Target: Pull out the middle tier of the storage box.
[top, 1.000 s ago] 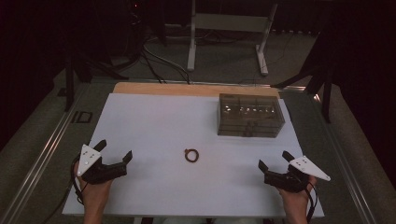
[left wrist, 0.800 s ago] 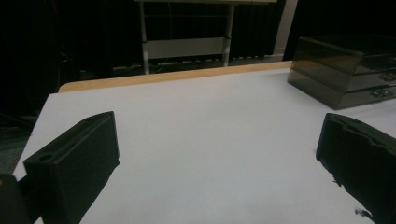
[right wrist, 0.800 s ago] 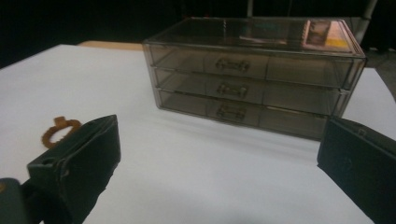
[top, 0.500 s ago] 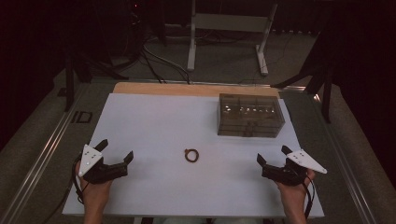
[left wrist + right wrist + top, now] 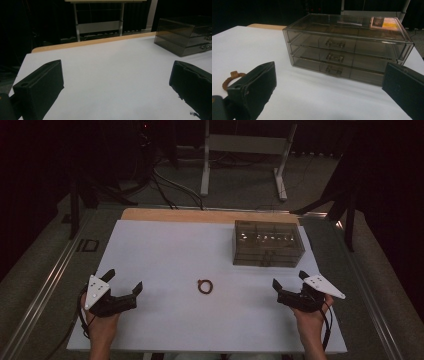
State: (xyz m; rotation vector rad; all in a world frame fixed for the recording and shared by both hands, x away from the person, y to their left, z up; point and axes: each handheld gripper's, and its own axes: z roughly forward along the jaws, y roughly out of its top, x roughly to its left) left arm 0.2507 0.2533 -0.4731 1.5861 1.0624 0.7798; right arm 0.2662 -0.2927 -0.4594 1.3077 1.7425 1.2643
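A smoky clear three-drawer box (image 5: 268,243) (image 5: 347,52) (image 5: 186,35) stands at the back right of the white table (image 5: 165,250), all drawers closed. A small brown ring-shaped band (image 5: 205,286) (image 5: 229,78) lies near the table's middle. My left gripper (image 5: 123,282) (image 5: 116,87) rests open at the front left, jaws wide with nothing between them. Open too, my right gripper (image 5: 290,280) (image 5: 329,92) sits at the front right, pointing at the drawer box, with the band off to its left.
A wooden strip (image 5: 200,215) runs along the table's far edge. Beyond it stand a white metal frame (image 5: 245,150) and cables (image 5: 170,185) on the floor. Metal rails (image 5: 45,285) flank the table on both sides.
The right gripper has shifted slightly forward and left toward the drawer box. The left gripper, band and box stay where they were.
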